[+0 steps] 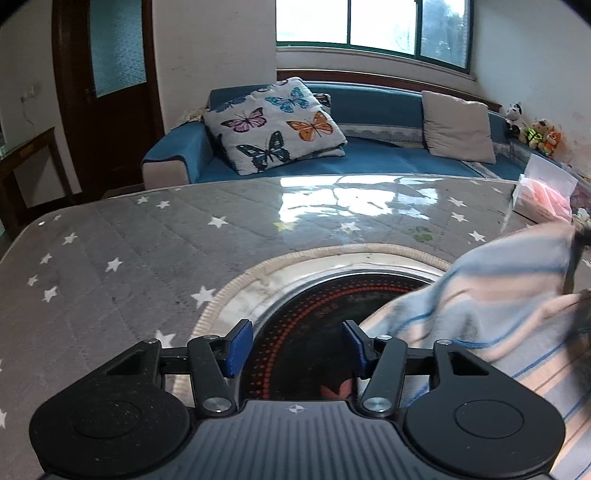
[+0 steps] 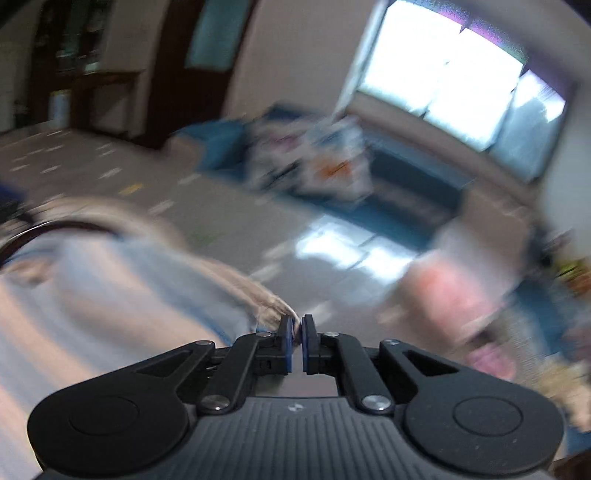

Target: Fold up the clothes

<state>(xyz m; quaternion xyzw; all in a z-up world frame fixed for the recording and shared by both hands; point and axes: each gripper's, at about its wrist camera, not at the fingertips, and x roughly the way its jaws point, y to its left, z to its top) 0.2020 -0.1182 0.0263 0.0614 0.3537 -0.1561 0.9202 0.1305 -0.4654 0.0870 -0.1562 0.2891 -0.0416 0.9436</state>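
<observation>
- Striped garment (image 1: 491, 314), pale blue and pink, lies bunched at the right of the table (image 1: 122, 251), partly lifted, with one edge draped over the dark round inset (image 1: 314, 332) in the tabletop.
- Right gripper (image 2: 296, 341) has its blue pads nearly together, pinching a thin edge of the striped garment (image 2: 110, 288), which trails away to its left.
- Left gripper (image 1: 298, 349) is spread wide and holds nothing; it hovers above the dark round inset, with the garment just beside its right finger.
- A cream fringed ring (image 1: 258, 269) borders the inset, and the table is covered in a grey quilted cloth with white stars under a glossy sheet that reflects the window (image 1: 373, 26).
- A pink-and-white package (image 1: 543, 195) sits at the far right edge of the table.
- Beyond the table stands a blue sofa (image 1: 369, 155) carrying a butterfly cushion (image 1: 273, 125) and a plain beige cushion (image 1: 458, 127).
- Small plush toys (image 1: 535, 129) sit by the sofa's right end.
- The right wrist view is heavily motion-blurred.
</observation>
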